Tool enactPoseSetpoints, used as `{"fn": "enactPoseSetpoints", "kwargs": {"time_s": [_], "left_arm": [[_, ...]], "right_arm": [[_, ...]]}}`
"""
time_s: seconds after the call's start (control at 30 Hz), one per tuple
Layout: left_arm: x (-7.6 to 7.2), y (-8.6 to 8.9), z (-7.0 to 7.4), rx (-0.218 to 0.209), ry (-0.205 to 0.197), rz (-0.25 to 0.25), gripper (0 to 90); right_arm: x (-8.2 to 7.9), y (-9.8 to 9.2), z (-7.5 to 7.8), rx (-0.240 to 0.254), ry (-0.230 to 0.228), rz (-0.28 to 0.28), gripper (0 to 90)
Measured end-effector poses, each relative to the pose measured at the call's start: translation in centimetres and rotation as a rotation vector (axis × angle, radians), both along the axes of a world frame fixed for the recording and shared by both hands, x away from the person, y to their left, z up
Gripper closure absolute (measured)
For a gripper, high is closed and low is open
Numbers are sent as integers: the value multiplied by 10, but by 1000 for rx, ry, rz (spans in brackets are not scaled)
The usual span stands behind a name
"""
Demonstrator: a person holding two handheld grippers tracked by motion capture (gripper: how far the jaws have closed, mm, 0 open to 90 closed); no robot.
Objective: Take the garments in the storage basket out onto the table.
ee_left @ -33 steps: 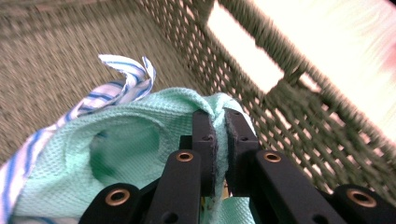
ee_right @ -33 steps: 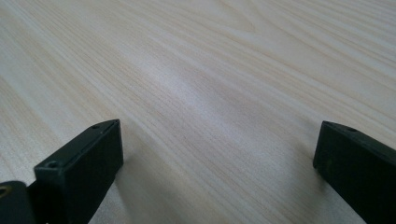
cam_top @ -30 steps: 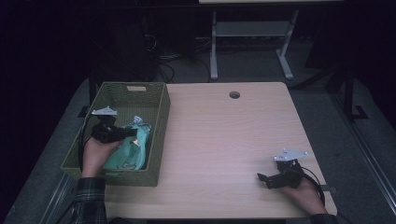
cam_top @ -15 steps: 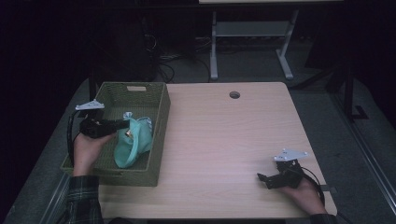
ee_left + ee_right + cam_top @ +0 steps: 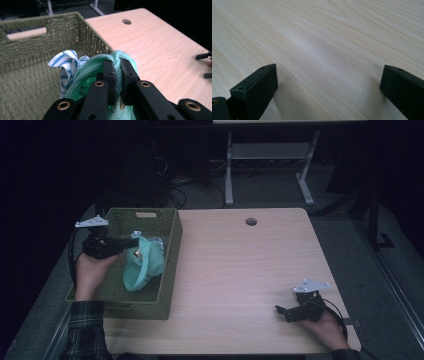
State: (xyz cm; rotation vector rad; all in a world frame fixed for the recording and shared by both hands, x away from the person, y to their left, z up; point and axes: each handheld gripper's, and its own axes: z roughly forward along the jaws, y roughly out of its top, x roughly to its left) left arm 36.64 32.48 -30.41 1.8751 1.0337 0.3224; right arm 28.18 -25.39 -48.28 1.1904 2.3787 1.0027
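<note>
A mint-green cloth (image 5: 142,265) hangs over the green woven basket (image 5: 170,270) at the table's left, pinched at its top by my left gripper (image 5: 134,243). In the left gripper view the two jaws of my left gripper (image 5: 117,65) are shut on a fold of that green cloth (image 5: 95,68), and a blue-and-white striped cloth (image 5: 66,62) lies just behind it in the basket (image 5: 30,42). My right gripper (image 5: 281,313) rests low at the table's front right. Its jaws stand wide apart over bare wood (image 5: 324,55), with nothing between them.
The light wooden table (image 5: 250,265) has a round cable hole (image 5: 251,221) near its far edge. A white desk frame (image 5: 267,165) and cables stand on the dark floor beyond. The table's right edge runs close to my right hand.
My left gripper has risen out of the basket with the green cloth, which now hangs lengthened below it. The right gripper has stayed where it was.
</note>
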Motion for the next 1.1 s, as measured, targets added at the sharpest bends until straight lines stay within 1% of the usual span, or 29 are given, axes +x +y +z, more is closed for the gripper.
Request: {"fn": "enactPoseSetpoints", "kwargs": {"time_s": [0.03, 0.07, 0.1, 0.2, 0.3, 0.4, 0.47, 0.6, 0.7, 0.9, 1.1], "left_arm": [[0, 0, 0, 0, 0, 0, 842], [0, -1, 4, 2, -6, -4, 843], [0, -2, 9, -12, -15, -9, 842], [0, -6, 19, -10, -26, -16, 842], [-1, -11, 26, -17, -40, -27, 842], [-1, -16, 34, -7, -50, -39, 842], [0, -20, 38, -18, -56, -48, 842], [1, -25, 48, -14, -73, -56, 842], [2, -30, 57, -24, -86, -70, 843], [3, -44, 73, -23, -115, -102, 844], [6, -65, 86, -33, -139, -145, 844]], "right_arm": [[0, 0, 0, 0, 1, -1, 11], [0, 0, 0, 1, 1, -2, 11], [0, 0, 0, 0, 2, 0, 11], [0, 0, 0, 0, 1, -2, 11], [0, 0, 0, 1, 0, -2, 11], [0, 0, 0, 1, 0, -3, 12], [0, 0, 0, 1, 0, -3, 11], [0, 0, 0, 1, 0, -4, 11], [0, 0, 0, 1, 0, -4, 11], [0, 0, 0, 1, 0, -4, 11], [0, 0, 0, 1, 0, -4, 11]]}}
